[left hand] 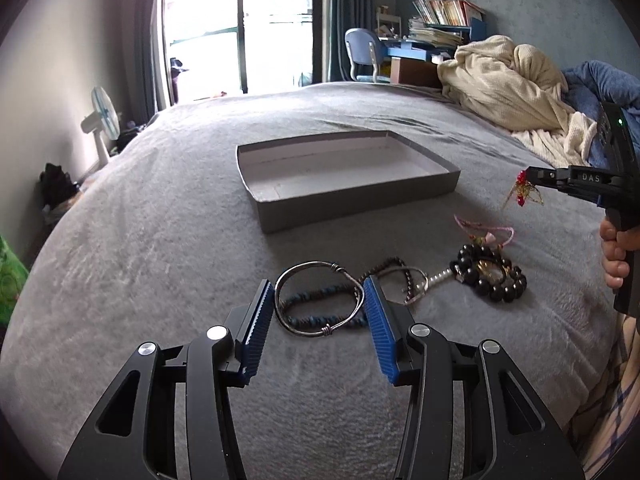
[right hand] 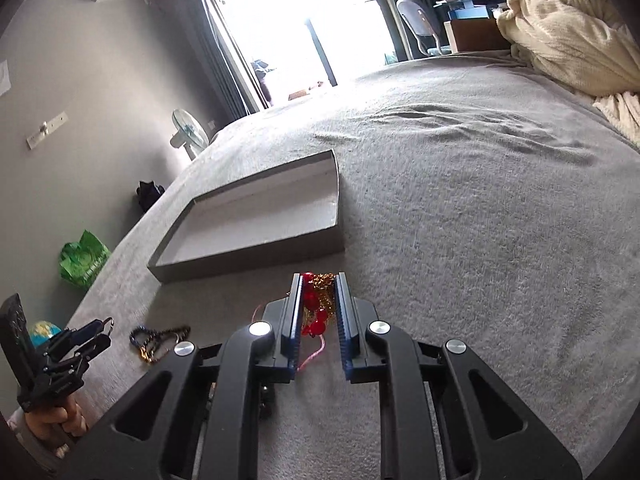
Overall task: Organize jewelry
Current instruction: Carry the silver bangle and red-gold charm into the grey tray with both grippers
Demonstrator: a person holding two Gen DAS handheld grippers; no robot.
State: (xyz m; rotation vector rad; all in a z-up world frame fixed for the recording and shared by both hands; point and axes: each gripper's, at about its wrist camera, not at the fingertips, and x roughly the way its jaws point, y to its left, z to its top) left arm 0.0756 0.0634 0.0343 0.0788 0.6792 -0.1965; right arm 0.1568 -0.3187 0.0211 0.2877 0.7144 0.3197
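Beside the shallow grey cardboard tray (right hand: 256, 216), at its five o'clock corner, the right gripper (right hand: 319, 312) is pinching a red-beaded, gold-tinsel ornament (right hand: 316, 300) clear of the fuzzy grey blanket (right hand: 480, 240); carrying it over the rim and releasing looks next. At six o'clock from the tray, the left gripper (left hand: 319, 312) is clamping a thin twisted silver wire bangle (left hand: 320, 300) above dark bead strands (left hand: 490, 276).
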